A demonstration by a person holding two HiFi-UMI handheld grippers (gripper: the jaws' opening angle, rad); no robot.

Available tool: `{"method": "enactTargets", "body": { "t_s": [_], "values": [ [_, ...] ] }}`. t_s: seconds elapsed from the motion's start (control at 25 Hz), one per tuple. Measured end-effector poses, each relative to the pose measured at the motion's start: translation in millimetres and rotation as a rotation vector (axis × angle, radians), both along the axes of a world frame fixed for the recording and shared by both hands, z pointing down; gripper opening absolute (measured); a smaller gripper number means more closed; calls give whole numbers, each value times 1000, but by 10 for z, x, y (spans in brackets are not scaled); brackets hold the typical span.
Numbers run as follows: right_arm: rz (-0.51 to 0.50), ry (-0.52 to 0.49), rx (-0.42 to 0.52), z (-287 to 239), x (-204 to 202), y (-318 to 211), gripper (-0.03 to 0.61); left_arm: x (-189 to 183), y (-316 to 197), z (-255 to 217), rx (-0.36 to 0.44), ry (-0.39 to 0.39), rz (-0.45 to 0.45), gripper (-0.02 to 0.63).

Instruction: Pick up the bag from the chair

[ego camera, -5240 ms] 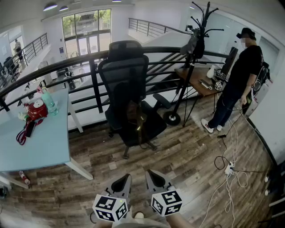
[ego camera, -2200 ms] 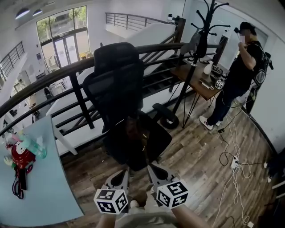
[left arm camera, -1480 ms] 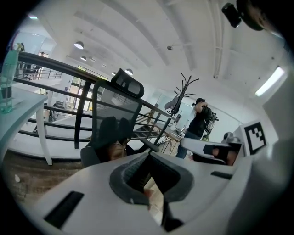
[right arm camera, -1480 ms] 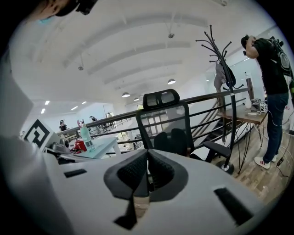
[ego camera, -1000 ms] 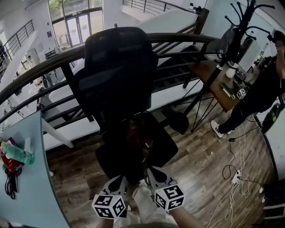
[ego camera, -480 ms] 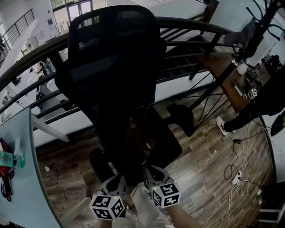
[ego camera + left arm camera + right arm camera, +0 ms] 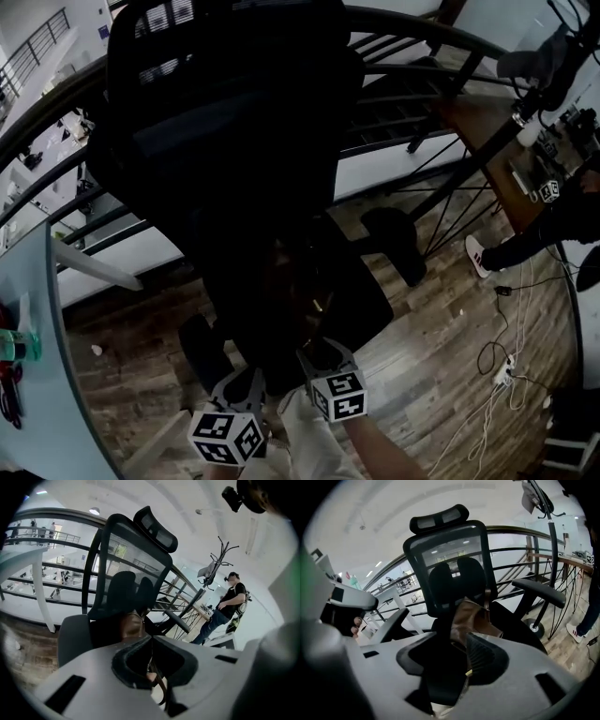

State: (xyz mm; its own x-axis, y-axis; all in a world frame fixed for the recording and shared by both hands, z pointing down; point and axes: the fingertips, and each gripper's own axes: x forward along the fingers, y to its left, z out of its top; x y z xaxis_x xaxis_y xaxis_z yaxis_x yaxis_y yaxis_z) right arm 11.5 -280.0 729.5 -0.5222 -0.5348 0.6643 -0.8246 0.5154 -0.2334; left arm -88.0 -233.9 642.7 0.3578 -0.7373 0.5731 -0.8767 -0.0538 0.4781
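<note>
A brown leather bag (image 7: 292, 281) leans against the backrest on the seat of a black mesh office chair (image 7: 234, 112). Both grippers hover at the seat's front edge, short of the bag. My left gripper (image 7: 251, 380) has its jaw tips meeting; in the left gripper view (image 7: 150, 639) the bag (image 7: 129, 625) shows just beyond them. My right gripper (image 7: 319, 354) reaches a little further in. Its jaws have just been opening and stand apart (image 7: 461, 641), holding nothing. The bag (image 7: 471, 616) and its strap lie ahead of the tips.
A black railing (image 7: 412, 37) runs behind the chair. A person (image 7: 553, 216) stands at the right by a wooden desk (image 7: 487, 141), near a coat stand (image 7: 213, 569). Cables (image 7: 497, 356) lie on the wood floor. A pale table (image 7: 37, 375) is at the left.
The view has closed in on the chair, which now fills the upper frame. Both grippers came nearer to the seat, the right one further forward than the left.
</note>
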Motion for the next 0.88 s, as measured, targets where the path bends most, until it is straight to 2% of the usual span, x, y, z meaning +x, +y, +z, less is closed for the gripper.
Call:
{"method": "enactTargets", "body": {
  "t_s": [0.48, 0.88],
  "values": [
    [-68, 146, -80, 896, -55, -207, 183, 49, -247, 218, -10, 27, -15, 3],
    [-112, 229, -99, 1403, -75, -364, 184, -2, -375, 330, -30, 38, -44, 3]
  ]
}}
